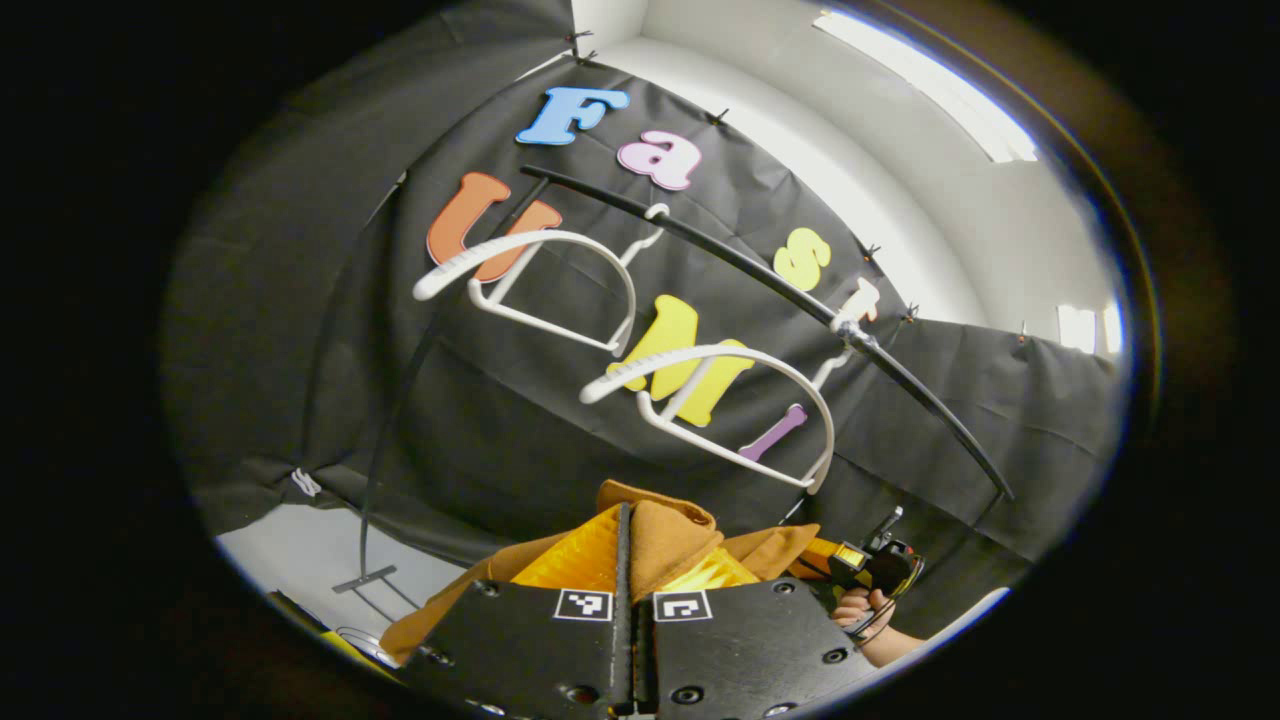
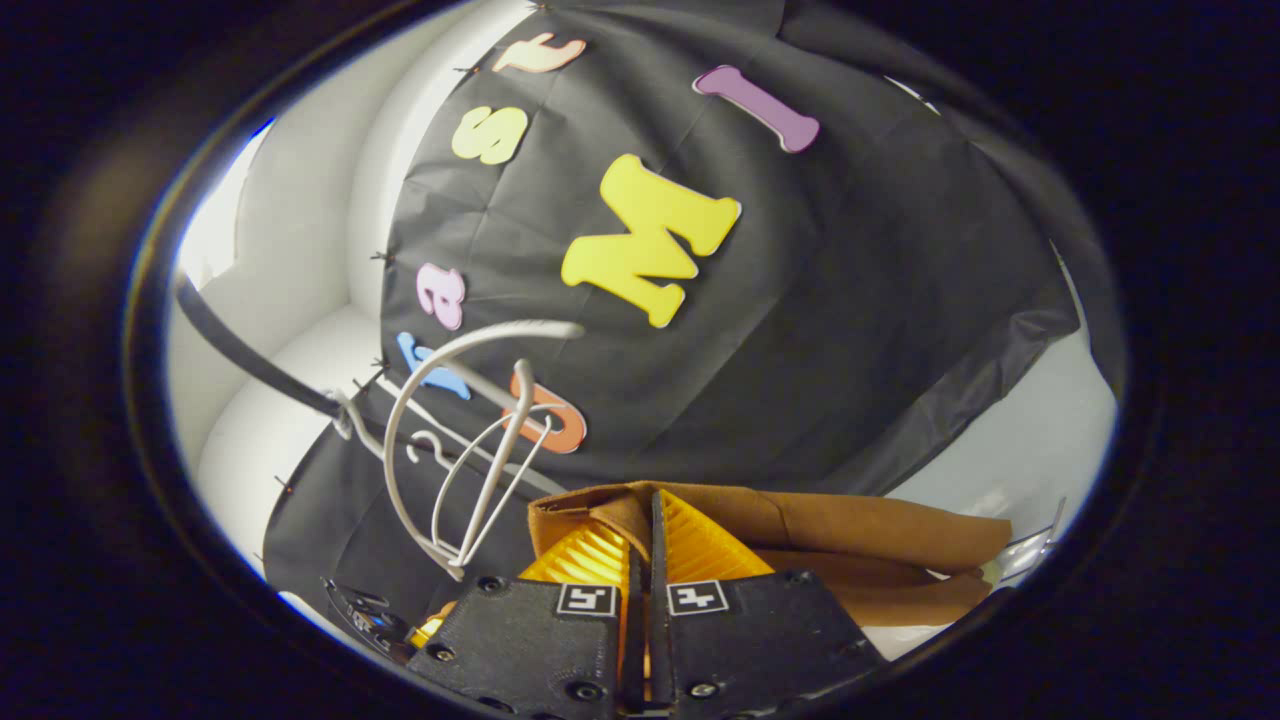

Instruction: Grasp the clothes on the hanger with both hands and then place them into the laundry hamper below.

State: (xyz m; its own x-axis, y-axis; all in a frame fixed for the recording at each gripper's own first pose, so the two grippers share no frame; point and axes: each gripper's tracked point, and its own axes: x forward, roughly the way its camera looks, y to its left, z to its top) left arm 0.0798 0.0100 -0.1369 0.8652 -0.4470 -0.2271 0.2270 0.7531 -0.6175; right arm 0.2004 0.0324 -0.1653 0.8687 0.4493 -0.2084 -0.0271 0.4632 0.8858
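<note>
Brown garment: gripped at both tools, clear of the hangers, bunched low in each view; trailing rightward in the right gripper view.
Left tool: fingers closed together, fabric pinched between them.
Right tool: fingers closed, cloth clamped at a folded edge.
White hangers: two, bare, hooked on the black rail, above the garment.
Other hand: holding the far tool, lower right in the left gripper view.

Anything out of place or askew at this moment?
Nothing stands out. Both grippers are closed on the brown garment, which is off the rail; two bare white hangers remain hanging there.
</note>
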